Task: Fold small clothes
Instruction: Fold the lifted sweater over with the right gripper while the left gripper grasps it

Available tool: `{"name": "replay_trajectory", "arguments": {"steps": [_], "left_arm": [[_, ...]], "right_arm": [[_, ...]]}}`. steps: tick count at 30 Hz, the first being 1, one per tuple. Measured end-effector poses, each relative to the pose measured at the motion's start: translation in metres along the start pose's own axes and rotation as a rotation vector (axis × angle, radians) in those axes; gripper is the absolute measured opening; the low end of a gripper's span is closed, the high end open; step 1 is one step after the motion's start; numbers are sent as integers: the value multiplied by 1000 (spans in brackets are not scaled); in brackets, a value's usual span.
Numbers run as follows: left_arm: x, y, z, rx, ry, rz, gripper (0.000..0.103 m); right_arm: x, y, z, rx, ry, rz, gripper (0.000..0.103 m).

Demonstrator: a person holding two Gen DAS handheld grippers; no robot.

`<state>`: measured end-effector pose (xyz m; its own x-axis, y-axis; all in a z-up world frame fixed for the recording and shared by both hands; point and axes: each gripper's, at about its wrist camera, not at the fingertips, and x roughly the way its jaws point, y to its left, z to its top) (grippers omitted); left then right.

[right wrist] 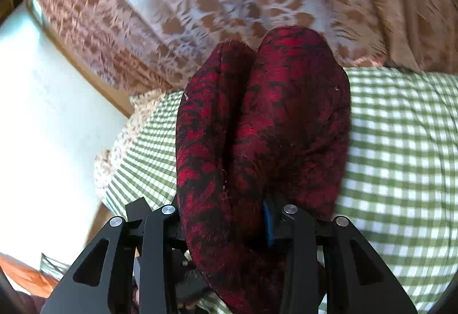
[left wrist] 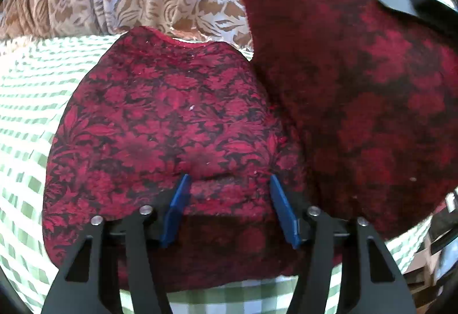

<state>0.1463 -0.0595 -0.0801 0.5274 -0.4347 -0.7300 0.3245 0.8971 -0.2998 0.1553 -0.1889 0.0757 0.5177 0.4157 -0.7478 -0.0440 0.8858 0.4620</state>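
Pinching a bunched edge of the red-and-black garment (right wrist: 257, 128) in the right hand-held gripper (right wrist: 229, 228) and lifting it off the green checked tabletop (right wrist: 400, 156), left hand-held gripper (left wrist: 227, 185) spread over the flat half, probably mid-fold, next laying it across evenly.

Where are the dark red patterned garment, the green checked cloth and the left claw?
Dark red patterned garment (left wrist: 171, 119): left wrist view, middle of the flat part.
Green checked cloth (right wrist: 400, 142): right wrist view, bare part on the right.
Left claw (left wrist: 229, 182): left wrist view, between the blue fingertips.
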Motion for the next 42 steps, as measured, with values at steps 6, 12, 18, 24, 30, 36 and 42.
{"name": "replay_trajectory", "arguments": {"steps": [6, 12, 18, 24, 30, 36, 42], "left_arm": [[-49, 58, -5, -95, -53, -33, 57], [-90, 146, -9, -297, -103, -66, 56], [-105, 174, 23, -348, -142, -227, 57], [-85, 150, 75, -281, -68, -358, 68], [-48, 120, 109, -195, 90, -321, 68], [-33, 89, 123, -88, 174, -221, 71], [-28, 78, 118, -30, 208, -116, 35]], "right_arm": [[38, 47, 5, -120, 48, -88, 34], [90, 94, -26, -310, 88, -209, 34], [133, 124, -78, -559, 74, -346, 40], [122, 125, -85, -592, 1, -299, 52], [109, 136, -100, -661, -74, -225, 80], [108, 138, -111, -718, -102, -220, 82], [92, 138, -114, -704, -128, -153, 84]]}}
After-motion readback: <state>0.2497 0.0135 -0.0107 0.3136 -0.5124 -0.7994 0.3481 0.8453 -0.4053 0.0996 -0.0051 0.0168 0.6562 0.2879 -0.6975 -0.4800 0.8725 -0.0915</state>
